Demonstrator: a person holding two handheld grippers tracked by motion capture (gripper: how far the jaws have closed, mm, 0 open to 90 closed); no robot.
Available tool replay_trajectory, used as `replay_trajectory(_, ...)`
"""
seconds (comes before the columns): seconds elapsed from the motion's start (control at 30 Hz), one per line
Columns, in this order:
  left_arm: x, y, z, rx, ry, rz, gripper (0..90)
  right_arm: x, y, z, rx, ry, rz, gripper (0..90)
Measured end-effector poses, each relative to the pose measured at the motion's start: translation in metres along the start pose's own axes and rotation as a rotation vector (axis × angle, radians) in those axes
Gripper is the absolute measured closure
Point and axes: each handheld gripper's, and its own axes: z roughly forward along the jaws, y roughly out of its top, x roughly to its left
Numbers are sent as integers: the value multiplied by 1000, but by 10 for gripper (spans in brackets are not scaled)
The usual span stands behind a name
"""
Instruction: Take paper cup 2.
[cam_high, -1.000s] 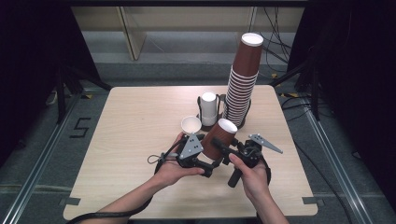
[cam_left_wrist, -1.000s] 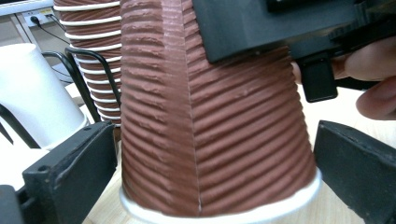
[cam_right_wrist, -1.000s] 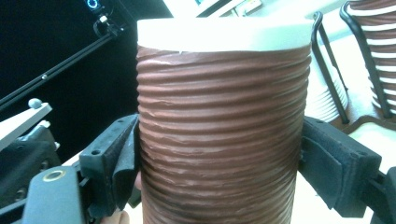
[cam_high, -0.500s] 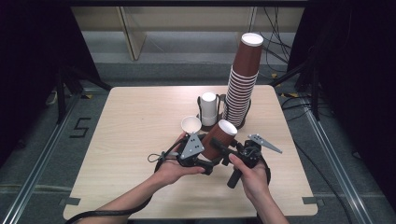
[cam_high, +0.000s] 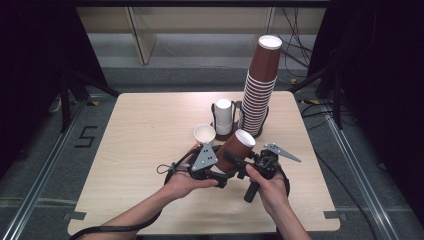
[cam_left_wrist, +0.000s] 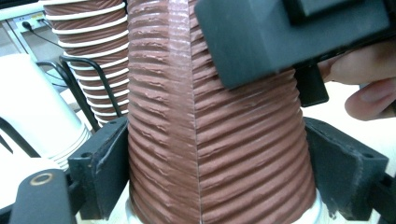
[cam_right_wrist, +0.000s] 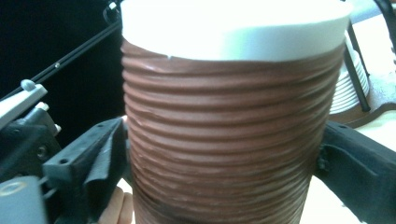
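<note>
Wooden table, near edge: both hands have stayed put since a second ago, the brown ribbed cup tilted between them as before. The left gripper has just been closing, pads now against the cup's lower part; the right gripper has just been opening, jaws flanking the cup. Beyond stand a white cup and the tall cup stack.

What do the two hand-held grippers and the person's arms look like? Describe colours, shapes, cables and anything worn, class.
Both the left gripper and the right gripper are black, blocky tools with two thick black jaws. Each carries a grey three-cornered plate with small holes on top. A thin black cable loops from the left one and trails along the forearm. The right one has a black stick-like handle. The forearms are bare, with no sleeves, gloves or watch visible.
</note>
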Motion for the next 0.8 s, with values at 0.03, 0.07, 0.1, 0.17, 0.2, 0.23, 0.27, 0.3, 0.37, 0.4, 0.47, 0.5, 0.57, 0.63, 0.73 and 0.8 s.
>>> replay_trajectory(0.03, 0, 0, -1, -2, 0, -5, 145, 0, 0, 0, 6, 0, -3, 23)
replay_trajectory(0.07, -1, 0, -1, 3, -4, -8, 145, 0, 0, 0, 6, 0, -3, 23)
replay_trajectory(0.1, 0, 1, -3, 5, -5, -5, 145, 0, 0, 0, 3, 2, -5, 19)
replay_trajectory(0.17, 0, 1, -4, 3, -11, -3, 145, 0, 2, -2, 6, 11, -15, 8)
replay_trajectory(0.2, 1, 2, -5, 5, -11, 0, 145, 0, 2, -4, 14, 12, -16, 5)
replay_trajectory(0.23, 2, 2, -8, 15, -17, 11, 145, 1, 4, -5, 10, 23, -36, 4)
replay_trajectory(0.27, 2, 2, -8, 15, -17, 11, 145, 1, 4, -5, 10, 23, -36, 4)
replay_trajectory(0.3, 2, 2, -10, 18, -17, 15, 145, 0, 4, -6, 9, 18, -47, 4)
replay_trajectory(0.37, 4, 1, -13, 28, -20, 20, 145, 0, 6, -9, 18, 33, -57, 4)
replay_trajectory(0.4, 5, 1, -14, 32, -19, 23, 144, -1, 7, -11, 24, 42, -67, 4)
replay_trajectory(0.47, 7, 0, -18, 46, -23, 30, 144, -2, 7, -14, 40, 70, -80, 4)
replay_trajectory(0.5, 7, 0, -20, 51, -25, 34, 144, -3, 7, -16, 56, 64, -103, 4)
replay_trajectory(0.57, 8, -1, -24, 67, -29, 50, 144, -3, 8, -19, 75, 75, -121, 4)
replay_trajectory(0.63, 9, -2, -27, 76, -32, 58, 144, -5, 9, -22, 82, 92, -156, 4)
replay_trajectory(0.73, 10, -3, -32, 94, -34, 73, 143, -7, 10, -28, 104, 105, -203, 4)
replay_trajectory(0.8, 11, -3, -36, 104, -37, 76, 142, -9, 11, -31, 132, 128, -249, 4)
